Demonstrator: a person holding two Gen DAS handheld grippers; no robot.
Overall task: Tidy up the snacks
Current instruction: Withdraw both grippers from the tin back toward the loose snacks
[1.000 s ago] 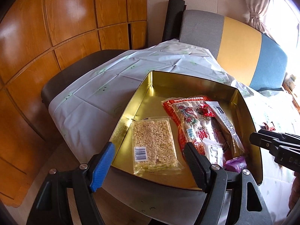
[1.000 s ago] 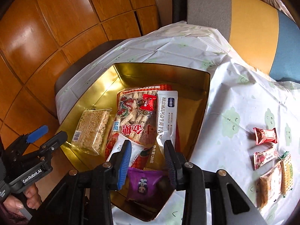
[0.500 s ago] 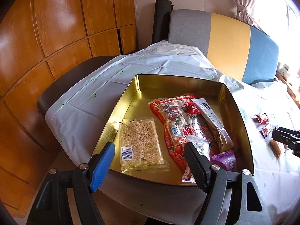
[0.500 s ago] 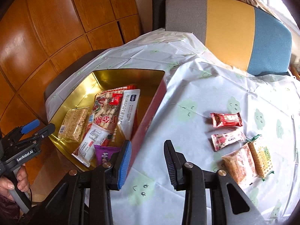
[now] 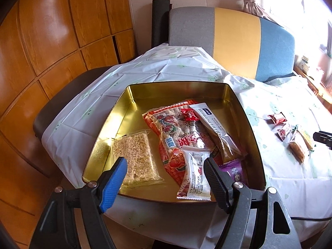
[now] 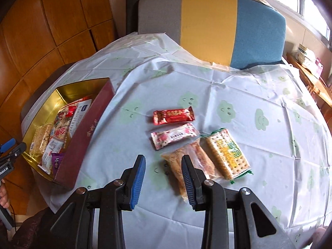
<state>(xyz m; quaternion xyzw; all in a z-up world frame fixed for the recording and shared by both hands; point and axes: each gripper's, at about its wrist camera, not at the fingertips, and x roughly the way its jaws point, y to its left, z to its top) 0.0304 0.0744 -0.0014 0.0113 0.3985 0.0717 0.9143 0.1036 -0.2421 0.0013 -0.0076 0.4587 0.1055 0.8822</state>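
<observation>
A gold tin (image 5: 128, 112) on the table holds several snacks: a puffed-rice block (image 5: 134, 157), a big red pack (image 5: 176, 128), a white sachet (image 5: 195, 176) and a purple packet (image 5: 234, 170). My left gripper (image 5: 166, 166) hovers open over the tin's near edge, holding nothing. In the right wrist view the tin (image 6: 83, 132) shows its dark red outer wall at left. My right gripper (image 6: 163, 161) stands open above the cloth, just left of an orange-brown pack (image 6: 178, 161). Beyond it lie a green cracker pack (image 6: 228, 153), a pink-white packet (image 6: 174, 136) and a red bar (image 6: 173, 115).
A white tablecloth (image 6: 259, 95) with green cloud prints covers the round table. A grey, yellow and blue chair back (image 6: 209, 20) stands behind it, wooden panels (image 5: 51, 31) to the left. A hand (image 6: 4, 195) holds the left gripper (image 6: 10, 151) at the table's left edge.
My right gripper has swung right, from above the tin to above the loose snacks on the cloth. The left gripper shifted a little; the tin now sits more centred in its view.
</observation>
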